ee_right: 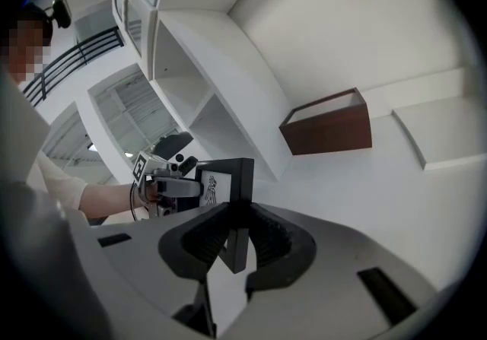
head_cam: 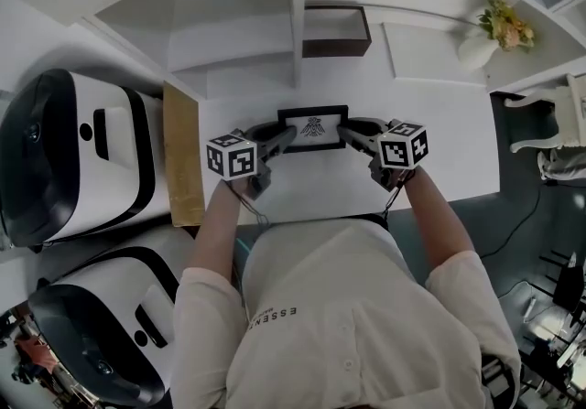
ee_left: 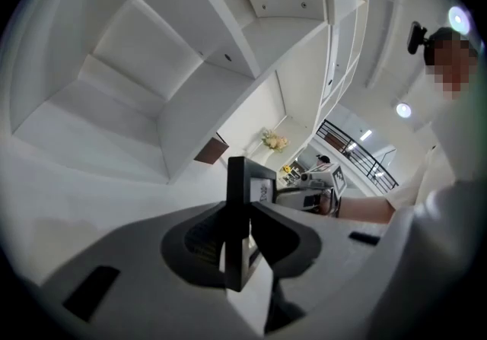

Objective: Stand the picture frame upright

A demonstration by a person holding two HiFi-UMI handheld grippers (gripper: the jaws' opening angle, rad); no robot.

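A white table (head_cam: pixel 439 151) carries everything. Reckoned from its middle, a dark brown open box (head_cam: pixel 336 32) stands at 12 o'clock, beside a white divider (head_cam: pixel 297 14). White steps (head_cam: pixel 229 37) rise at 11 o'clock. A flat white slab (head_cam: pixel 430 52) lies at 1 o'clock. A vase (head_cam: pixel 478 48) of flowers is at 2 o'clock (on the table or a ledge beside it, I cannot tell). A tan board (head_cam: pixel 183 156) runs along the edge at 9 o'clock. The frame (head_cam: pixel 313 128) is at the middle; whether it touches the top is unclear.
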